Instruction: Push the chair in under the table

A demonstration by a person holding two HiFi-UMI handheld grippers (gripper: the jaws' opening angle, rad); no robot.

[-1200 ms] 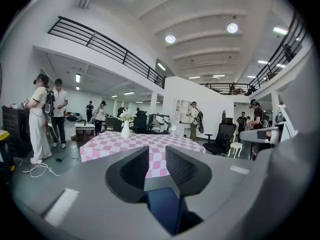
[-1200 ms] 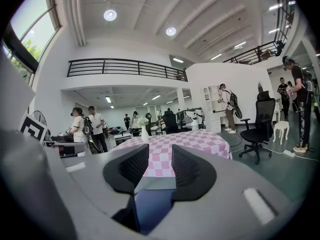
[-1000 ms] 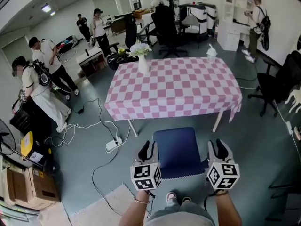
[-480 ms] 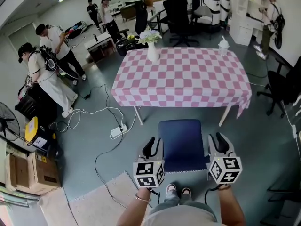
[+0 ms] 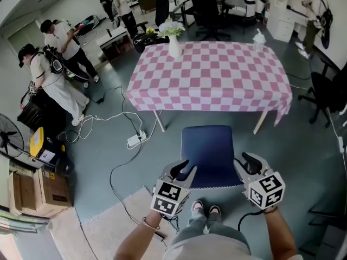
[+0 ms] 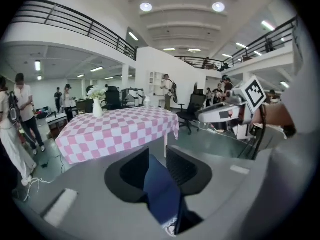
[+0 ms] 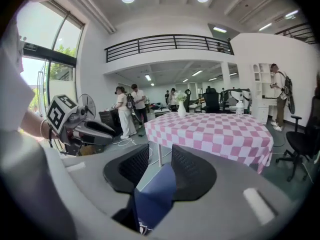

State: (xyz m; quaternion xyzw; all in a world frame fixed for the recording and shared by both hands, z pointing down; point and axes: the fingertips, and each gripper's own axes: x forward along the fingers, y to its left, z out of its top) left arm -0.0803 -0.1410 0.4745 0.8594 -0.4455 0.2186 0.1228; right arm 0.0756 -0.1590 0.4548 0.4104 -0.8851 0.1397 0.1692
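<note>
A blue chair [image 5: 207,150] stands just in front of the table [image 5: 209,69], which has a pink checked cloth; its seat is outside the table's edge. My left gripper [image 5: 183,170] is at the back's left corner and my right gripper [image 5: 245,162] at its right edge. In the left gripper view the blue back's edge [image 6: 160,184] runs between the jaws of the left gripper [image 6: 157,156] and nearly fills the gap. In the right gripper view the blue edge [image 7: 155,191] lies against one jaw of the right gripper [image 7: 160,156], with floor showing beside it. Both stand open.
A white vase of flowers [image 5: 173,45] stands on the table's far left corner. A power strip with cables [image 5: 135,141] lies on the floor left of the chair. People [image 5: 51,77] stand at the left, a black office chair [image 5: 325,93] at the right, boxes [image 5: 32,194] near left.
Both grippers have dropped and tilted down onto the chair's back. The left one has rolled and moved right over the back's corner. The right one has sunk to the back's right edge.
</note>
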